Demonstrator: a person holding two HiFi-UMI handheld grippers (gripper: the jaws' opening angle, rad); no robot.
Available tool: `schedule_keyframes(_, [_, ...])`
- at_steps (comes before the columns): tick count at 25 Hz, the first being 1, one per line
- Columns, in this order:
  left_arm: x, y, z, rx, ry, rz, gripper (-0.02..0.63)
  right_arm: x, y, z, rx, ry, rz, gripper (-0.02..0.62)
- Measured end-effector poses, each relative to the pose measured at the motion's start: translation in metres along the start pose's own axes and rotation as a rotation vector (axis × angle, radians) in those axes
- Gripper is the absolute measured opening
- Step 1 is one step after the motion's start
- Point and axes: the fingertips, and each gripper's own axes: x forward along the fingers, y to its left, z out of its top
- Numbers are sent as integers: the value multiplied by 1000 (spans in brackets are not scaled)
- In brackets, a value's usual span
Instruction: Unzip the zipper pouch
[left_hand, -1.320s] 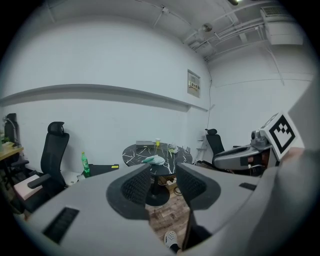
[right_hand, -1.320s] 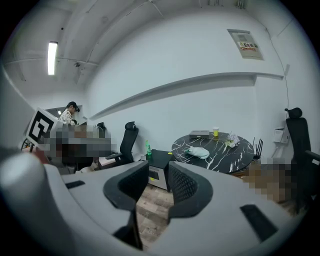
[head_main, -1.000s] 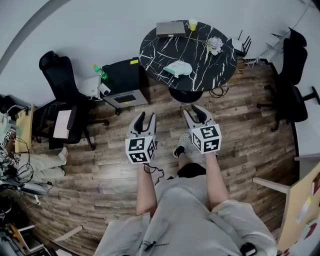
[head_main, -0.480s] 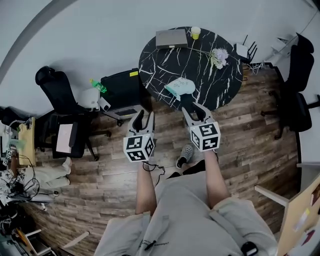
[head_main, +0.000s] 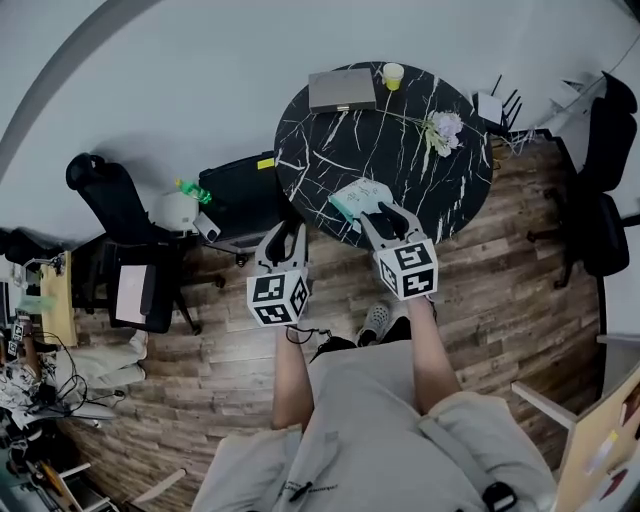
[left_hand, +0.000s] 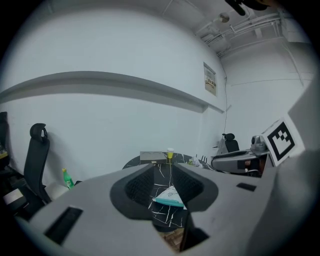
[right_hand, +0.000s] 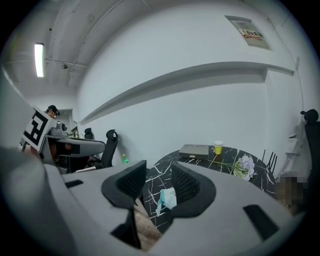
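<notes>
A teal-and-white zipper pouch (head_main: 358, 199) lies flat near the front edge of a round black marble table (head_main: 400, 150). Both grippers are in the air, short of it. My left gripper (head_main: 288, 234) hangs over the floor, left of the table's edge; its jaws have just been closing, they stand open and nothing is between them. My right gripper (head_main: 389, 215) reaches the table's rim just right of the pouch; its jaws have just been opening and hold nothing. The left gripper view frames the pouch (left_hand: 169, 196) between its fingers, far off. The right gripper view shows the pouch (right_hand: 166, 198) likewise.
On the table's far side are a grey closed laptop (head_main: 342, 90), a yellow cup (head_main: 392, 74) and a flower sprig (head_main: 440, 128). A black case (head_main: 245, 180), a green bottle (head_main: 190, 188) and an office chair (head_main: 110, 190) stand to the left. More black chairs (head_main: 610, 150) are on the right.
Both grippers have moved forward toward the table, which has come nearer in the head view. The right gripper's tips now reach the table's rim beside the pouch.
</notes>
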Motion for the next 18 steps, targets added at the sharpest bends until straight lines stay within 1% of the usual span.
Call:
schedule_keyframes(9, [19,13,-18,-45,42,2,127,21,-6,-20,2,49,14,170])
schedule_keyframes(13, [35,10,-16,-39,52,-33,127,25,-17,-17,-11,49,-20,172])
schedule_keyframes(16, [48,6,-11,-25,58,-71,127,29,-25,-13,-11,53,-50,172])
schedule_keyframes(18, [57,9,-6,-30,54,-91,127,34,-28,-10,0,53,-62,172])
